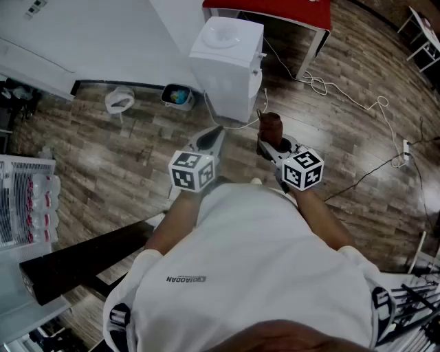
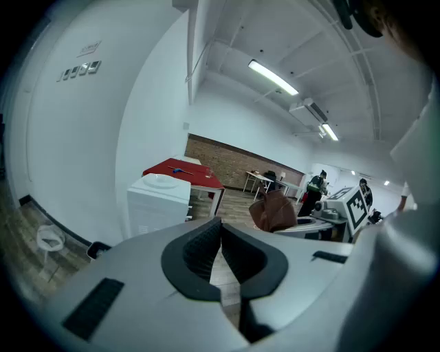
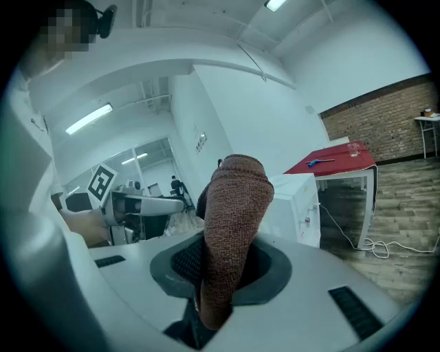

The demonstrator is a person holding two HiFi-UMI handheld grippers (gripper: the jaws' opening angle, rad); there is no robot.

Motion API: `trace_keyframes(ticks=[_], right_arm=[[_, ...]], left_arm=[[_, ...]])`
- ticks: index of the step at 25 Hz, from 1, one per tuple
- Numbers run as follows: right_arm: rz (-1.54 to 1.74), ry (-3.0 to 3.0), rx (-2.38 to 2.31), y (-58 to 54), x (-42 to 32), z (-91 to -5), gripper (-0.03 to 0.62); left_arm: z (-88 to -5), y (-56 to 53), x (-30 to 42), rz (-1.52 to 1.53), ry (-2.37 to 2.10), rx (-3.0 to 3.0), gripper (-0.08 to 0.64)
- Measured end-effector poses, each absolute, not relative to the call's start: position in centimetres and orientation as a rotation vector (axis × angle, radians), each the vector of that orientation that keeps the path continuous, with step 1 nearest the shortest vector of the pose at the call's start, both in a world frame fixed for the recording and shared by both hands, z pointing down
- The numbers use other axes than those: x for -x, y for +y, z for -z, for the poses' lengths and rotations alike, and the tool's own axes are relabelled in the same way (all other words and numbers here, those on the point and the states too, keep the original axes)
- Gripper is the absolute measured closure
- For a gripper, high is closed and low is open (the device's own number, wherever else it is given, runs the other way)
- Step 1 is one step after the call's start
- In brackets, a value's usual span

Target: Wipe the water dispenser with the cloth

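The white water dispenser (image 1: pixel 229 65) stands on the wood floor against the wall, ahead of both grippers; it also shows as the dispenser (image 2: pixel 159 202) and the dispenser (image 3: pixel 297 207). A brown cloth (image 3: pixel 230 237) sticks up from my right gripper (image 3: pixel 218 265), which is shut on it. In the head view the cloth (image 1: pixel 270 126) sits just right of the dispenser's base, held by the right gripper (image 1: pixel 269 143). My left gripper (image 1: pixel 210 139) is short of the dispenser, its jaws shut with nothing between them (image 2: pixel 220 253).
A red-topped table (image 1: pixel 275 14) stands behind the dispenser. White cables (image 1: pixel 323 87) trail over the floor to the right. A small bowl (image 1: pixel 178 95) and a white object (image 1: pixel 120 101) lie by the wall at left. A dark bench (image 1: pixel 75 265) sits at lower left.
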State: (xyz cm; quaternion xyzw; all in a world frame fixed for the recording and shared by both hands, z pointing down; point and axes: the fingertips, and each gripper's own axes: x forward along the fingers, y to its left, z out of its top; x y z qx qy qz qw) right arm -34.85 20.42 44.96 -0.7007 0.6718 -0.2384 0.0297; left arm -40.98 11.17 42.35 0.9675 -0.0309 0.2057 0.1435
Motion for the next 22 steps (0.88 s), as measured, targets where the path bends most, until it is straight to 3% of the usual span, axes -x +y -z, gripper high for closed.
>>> trace_keyframes(ticks=[22], right_arm=[[0.834, 2.044, 2.077, 19.2, 33.7, -45.7, 0.518]], left_arm=[[-42.3, 10.2, 39.7, -0.611, -0.097, -2.794, 0.56]])
